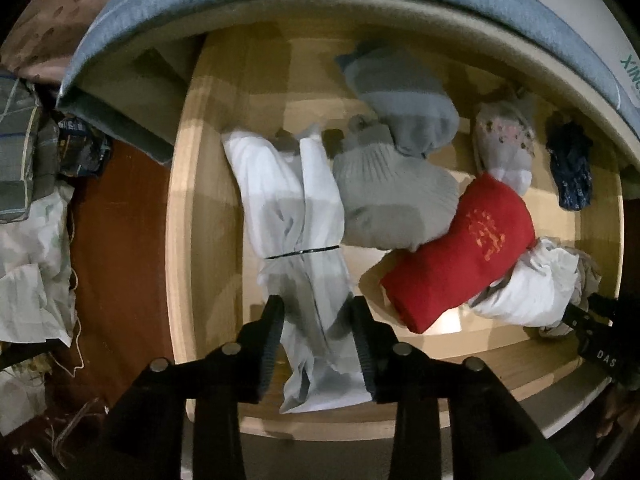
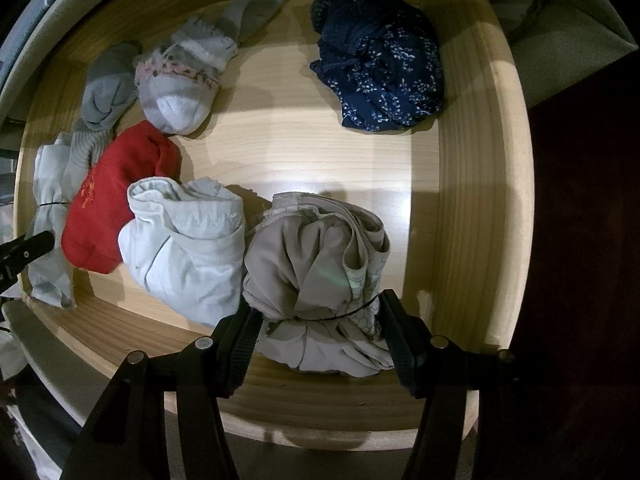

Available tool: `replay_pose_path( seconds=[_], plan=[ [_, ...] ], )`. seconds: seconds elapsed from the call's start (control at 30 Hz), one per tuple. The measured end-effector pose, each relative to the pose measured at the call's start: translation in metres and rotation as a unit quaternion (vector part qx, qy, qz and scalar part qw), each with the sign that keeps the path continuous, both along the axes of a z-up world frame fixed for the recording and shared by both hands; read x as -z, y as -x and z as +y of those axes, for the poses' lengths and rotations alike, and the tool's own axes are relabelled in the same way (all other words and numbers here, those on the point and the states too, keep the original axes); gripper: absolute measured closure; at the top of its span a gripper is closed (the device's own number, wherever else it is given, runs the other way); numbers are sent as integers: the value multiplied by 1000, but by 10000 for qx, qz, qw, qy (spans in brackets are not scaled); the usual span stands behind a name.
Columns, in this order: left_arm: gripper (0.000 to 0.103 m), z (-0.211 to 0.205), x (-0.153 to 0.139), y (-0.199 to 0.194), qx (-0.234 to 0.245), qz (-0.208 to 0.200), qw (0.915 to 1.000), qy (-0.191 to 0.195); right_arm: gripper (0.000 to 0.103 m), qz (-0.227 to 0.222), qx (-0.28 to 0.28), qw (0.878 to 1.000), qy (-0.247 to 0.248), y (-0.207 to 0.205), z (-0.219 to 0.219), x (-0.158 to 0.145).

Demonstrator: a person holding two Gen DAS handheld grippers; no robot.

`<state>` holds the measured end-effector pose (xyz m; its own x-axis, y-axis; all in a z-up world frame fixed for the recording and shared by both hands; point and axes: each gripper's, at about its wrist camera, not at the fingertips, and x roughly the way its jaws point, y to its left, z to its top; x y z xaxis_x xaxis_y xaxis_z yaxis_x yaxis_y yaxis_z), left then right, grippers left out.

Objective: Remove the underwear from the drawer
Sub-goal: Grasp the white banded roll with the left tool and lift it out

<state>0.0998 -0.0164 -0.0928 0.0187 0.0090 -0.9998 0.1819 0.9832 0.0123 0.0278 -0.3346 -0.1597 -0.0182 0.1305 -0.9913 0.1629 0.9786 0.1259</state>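
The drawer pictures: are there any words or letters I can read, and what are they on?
"DAS" in white letters, on the black gripper at the right edge of the left wrist view.
"NIX", green letters seen upside down and cut off by the edge, on the white and blue mattress.
Orange marks on the red sock: too blurred to read.
Right wrist view: nothing readable.

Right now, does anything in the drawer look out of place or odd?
Nothing is spilled or damaged. The clothes in the drawer lie loosely, not in rows. The red roll lies askew, partly over the white bundle. The beige bundle sits between the right tongs, bound with a thin black band.
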Motion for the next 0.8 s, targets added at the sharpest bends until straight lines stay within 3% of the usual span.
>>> replay_pose_path(
  seconds=[0.33, 0.53, 0.8],
  plan=[
    [58, -1, 10, -21, -225, -41, 9997, 21, 44, -18, 38, 10000, -19, 1, 1, -1],
    [46, -4, 24, -30, -247, -53, 9993, -288, 44, -38, 41, 10000, -55, 3, 0, 0],
    [42, -13, 43, -32, -100, 9, 9981, -615, 43, -17, 16, 10000, -33, 2, -1, 1]
  ],
)
